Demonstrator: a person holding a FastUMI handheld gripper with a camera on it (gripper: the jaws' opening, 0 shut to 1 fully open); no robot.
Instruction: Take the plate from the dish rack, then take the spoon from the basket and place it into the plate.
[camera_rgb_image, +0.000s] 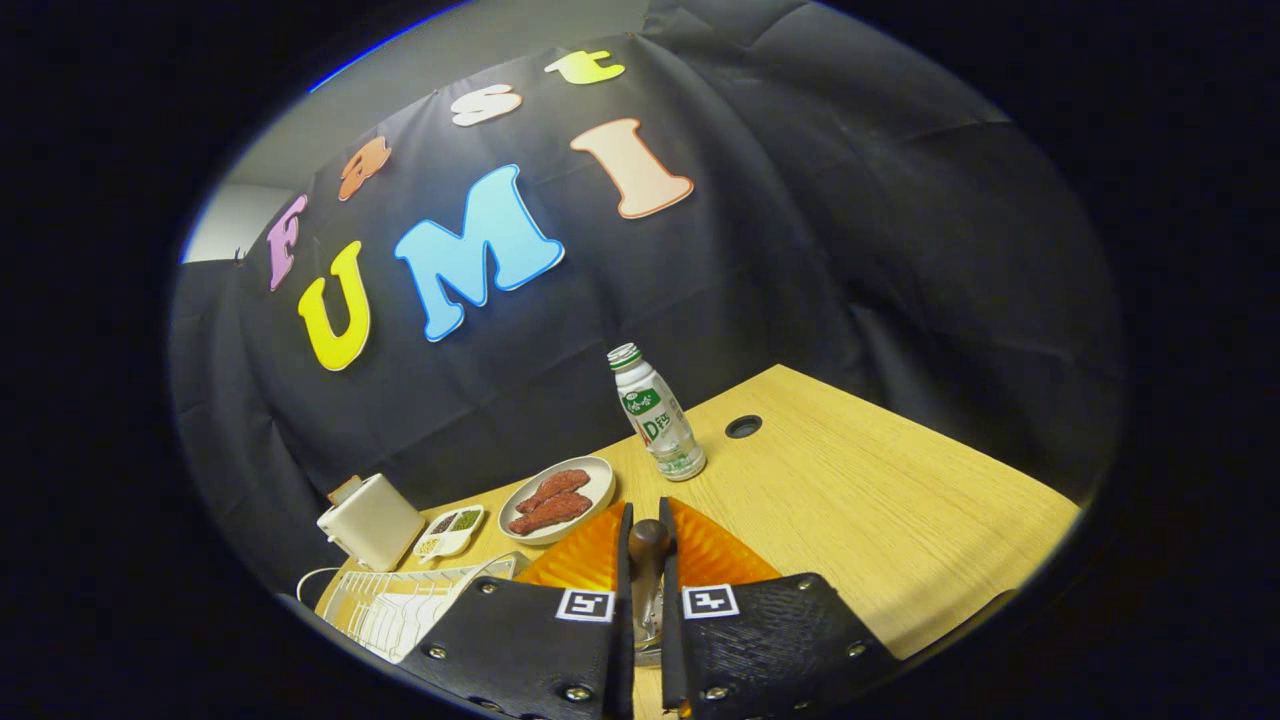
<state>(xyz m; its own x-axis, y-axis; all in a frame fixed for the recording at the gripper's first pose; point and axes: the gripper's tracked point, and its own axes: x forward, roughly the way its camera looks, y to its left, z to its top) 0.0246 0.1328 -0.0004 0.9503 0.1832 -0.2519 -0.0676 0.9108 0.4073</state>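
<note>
My gripper (647, 545) is shut on a spoon (648, 570): its brown handle end sticks up between the fingers and a shiny metal part shows lower in the gap. Right under and beyond the fingers lies an orange ribbed plate (715, 550) on the wooden table (880, 500). The white wire dish rack (400, 605) sits to the left of the fingers, at the table's near left corner.
Just beyond the orange plate stands a white plate with reddish meat pieces (557, 498). A plastic bottle (657, 415) is upright behind it. A white toaster-like box (370, 522) and a small divided dish (450, 530) sit at the left. A cable hole (743, 427) is near the bottle.
</note>
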